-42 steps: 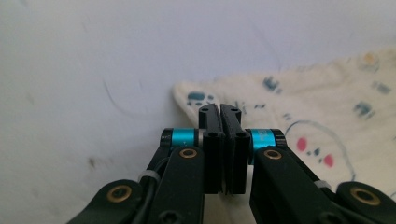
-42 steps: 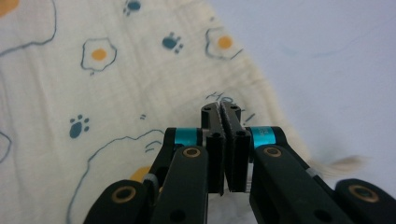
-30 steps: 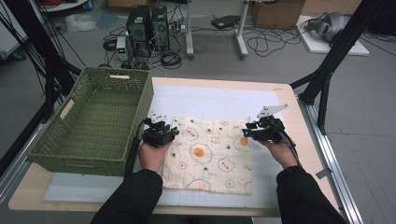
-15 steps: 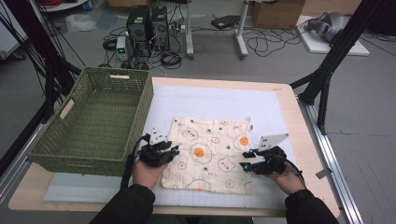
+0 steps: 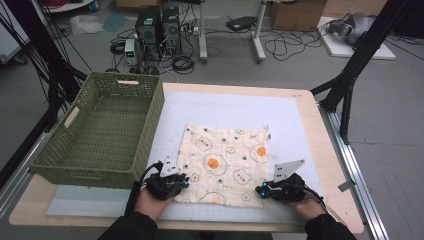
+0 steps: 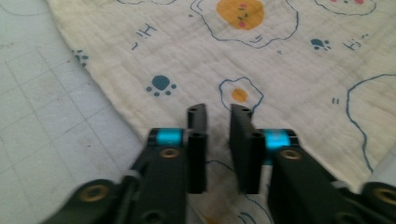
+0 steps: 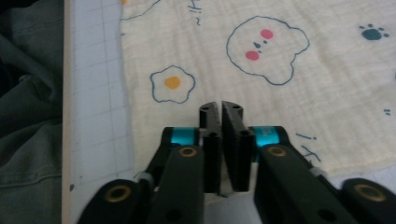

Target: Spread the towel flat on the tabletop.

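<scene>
Cloth (image 5: 225, 165) — a cream square printed with fried eggs, bear faces and paw marks — lies flat on the white gridded mat (image 5: 225, 110), its near edge toward the person. The left gripper (image 5: 181, 183) sits at the near left corner of it, the right gripper (image 5: 260, 190) at the near right corner. Both have just been closing. In the left gripper view the jaws stand upright over the fabric with a narrow gap between them, and the corner of the cloth runs down into that gap; whether the pads (image 6: 243, 140) truly pinch it I cannot tell. In the right gripper view the jaws (image 7: 222, 140) are pressed almost together right at the cloth's near hem — fabric seems caught between their tips. Left of the cloth, just beside it on the wooden table (image 5: 327, 150), stands a green woven basket (image 5: 150, 107) with nothing in it.
</scene>
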{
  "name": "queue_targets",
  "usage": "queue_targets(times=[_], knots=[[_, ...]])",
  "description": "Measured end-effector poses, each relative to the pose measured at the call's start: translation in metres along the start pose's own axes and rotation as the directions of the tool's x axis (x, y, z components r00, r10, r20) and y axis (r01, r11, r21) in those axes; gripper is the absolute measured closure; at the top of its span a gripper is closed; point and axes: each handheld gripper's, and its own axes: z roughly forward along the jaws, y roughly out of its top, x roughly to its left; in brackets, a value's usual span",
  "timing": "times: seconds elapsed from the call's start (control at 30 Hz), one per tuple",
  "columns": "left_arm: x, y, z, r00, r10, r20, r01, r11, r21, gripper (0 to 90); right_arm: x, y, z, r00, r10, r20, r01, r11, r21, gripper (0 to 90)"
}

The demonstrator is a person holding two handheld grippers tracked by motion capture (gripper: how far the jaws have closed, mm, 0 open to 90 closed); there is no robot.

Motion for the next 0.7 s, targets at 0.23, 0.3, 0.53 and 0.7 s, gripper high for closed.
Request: queue_targets(times=[0.23,0.3,0.53,0.7], knots=[[-0.004,-0.004,-0.005,0.9999,0.001,0.017,-0.001,1.0,-0.008,89.1,0.003,-0.005,-0.006,1.0,0.003,-0.006,-0.003,1.0,-0.005,88.9],[-0.007,-0.006,-0.007,0.9997,0.006,0.023,-0.005,0.9999,-0.013,89.1,0.005,-0.008,-0.009,1.0,0.001,0.001,-0.001,1.0,-0.011,88.9],[-0.004,-0.006,-0.008,0.9993,0.026,0.028,-0.025,0.9988,-0.042,78.6,0.003,-0.008,-0.011,0.9972,0.072,-0.018,-0.074,0.991,-0.108,65.3],[0.0,-0.001,-0.006,0.9978,0.046,0.048,-0.043,0.9965,-0.072,70.7,-0.008,-0.005,-0.01,0.9896,0.142,0.024,-0.137,0.979,-0.149,52.4]])
